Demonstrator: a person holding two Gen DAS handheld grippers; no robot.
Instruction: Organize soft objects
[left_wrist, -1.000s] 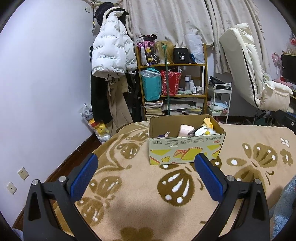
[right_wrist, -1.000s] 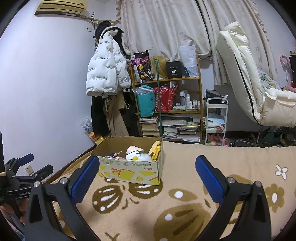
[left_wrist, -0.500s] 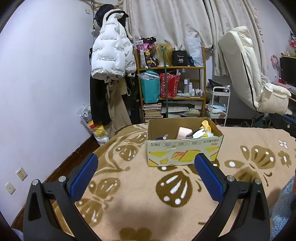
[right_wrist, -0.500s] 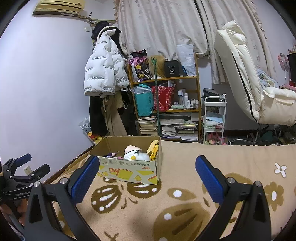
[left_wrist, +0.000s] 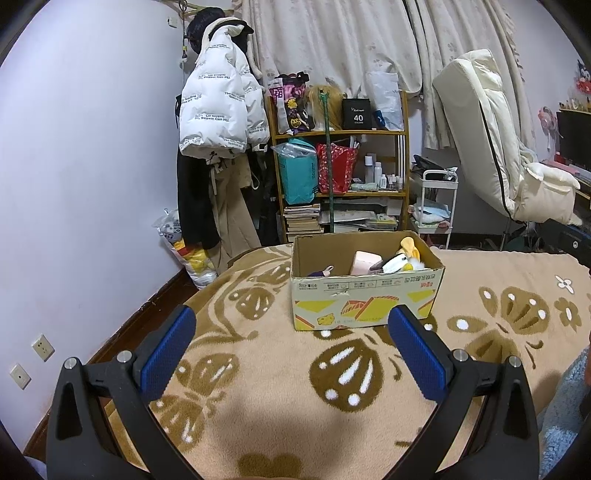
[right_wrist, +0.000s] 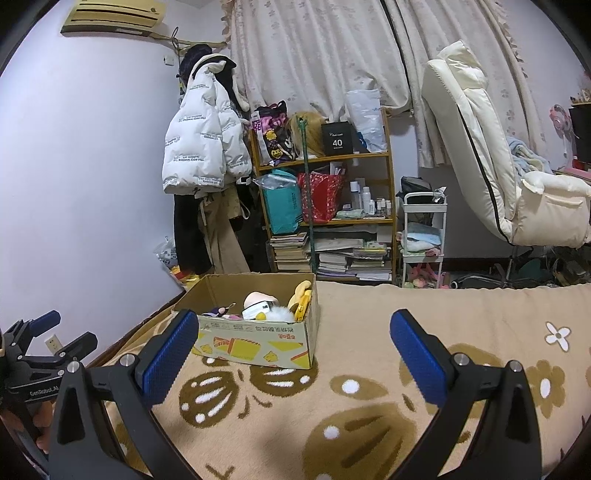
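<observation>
An open cardboard box (left_wrist: 365, 297) stands on the beige flower-patterned blanket (left_wrist: 280, 384). It holds soft toys: a pink one (left_wrist: 364, 263), a yellow one (left_wrist: 409, 246) and a small purple one (left_wrist: 320, 272). In the right wrist view the box (right_wrist: 255, 341) sits left of centre with the same toys (right_wrist: 275, 306). My left gripper (left_wrist: 291, 339) is open and empty, a short way in front of the box. My right gripper (right_wrist: 293, 341) is open and empty, to the right of the box. The left gripper shows at the right wrist view's left edge (right_wrist: 33, 343).
A wooden shelf (left_wrist: 340, 166) crammed with bags and books stands behind the bed. A white puffer jacket (left_wrist: 221, 107) hangs at its left. A cream recliner (left_wrist: 495, 155) and a small white trolley (left_wrist: 434, 206) stand at the right. A pale blue fabric (left_wrist: 565, 413) lies at the near right.
Both grippers have drawn back slightly and tilted up, so the box sits a little lower and farther in each view. Both stay open and empty.
</observation>
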